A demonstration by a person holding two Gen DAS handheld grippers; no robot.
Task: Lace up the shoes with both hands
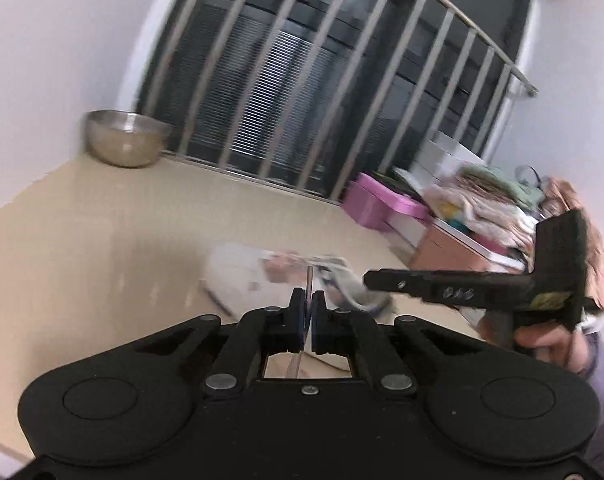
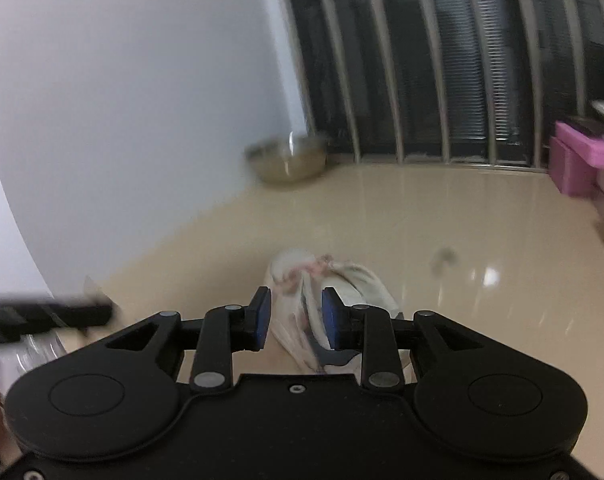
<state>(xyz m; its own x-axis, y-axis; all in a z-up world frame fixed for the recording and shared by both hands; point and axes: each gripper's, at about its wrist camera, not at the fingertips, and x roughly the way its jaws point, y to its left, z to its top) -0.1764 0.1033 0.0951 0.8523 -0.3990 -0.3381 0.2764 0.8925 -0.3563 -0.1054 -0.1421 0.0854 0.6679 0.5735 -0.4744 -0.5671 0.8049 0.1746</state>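
A pale, blurred shoe lies on the beige floor, just beyond my left gripper. That gripper is shut on a thin shoelace end, which sticks up between its pads. My right gripper reaches in from the right towards the shoe's laced part, held by a person's hand. In the right wrist view the right gripper stands open, its blue pads apart. The shoe and a white lace strip show in the gap, not pinched. The left gripper is a dark blur at the left edge.
A steel bowl stands by the wall at the foot of the metal window bars. A pink box and a pile of boxes and cloth crowd the right side.
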